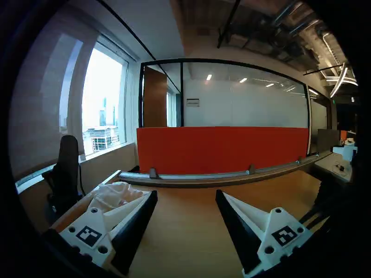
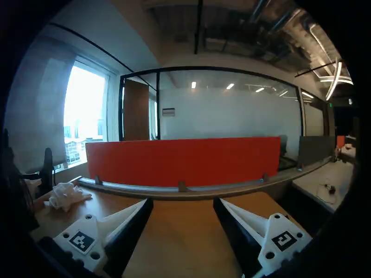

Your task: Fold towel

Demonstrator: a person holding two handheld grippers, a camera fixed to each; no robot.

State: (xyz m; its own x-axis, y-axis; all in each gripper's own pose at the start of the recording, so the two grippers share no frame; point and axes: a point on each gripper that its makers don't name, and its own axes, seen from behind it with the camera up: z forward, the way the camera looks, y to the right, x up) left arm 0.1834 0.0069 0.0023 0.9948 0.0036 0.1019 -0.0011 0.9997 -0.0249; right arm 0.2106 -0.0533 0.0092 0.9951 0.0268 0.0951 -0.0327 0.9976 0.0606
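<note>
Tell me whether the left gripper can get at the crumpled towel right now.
Probably yes. The left gripper is open and the towel lies on the desk just past one of its fingers, with nothing in between.

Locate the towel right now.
The towel lies crumpled on the wooden desk, just past the left finger of the left tongs; in the right gripper view it's far left, near the orange divider.
</note>
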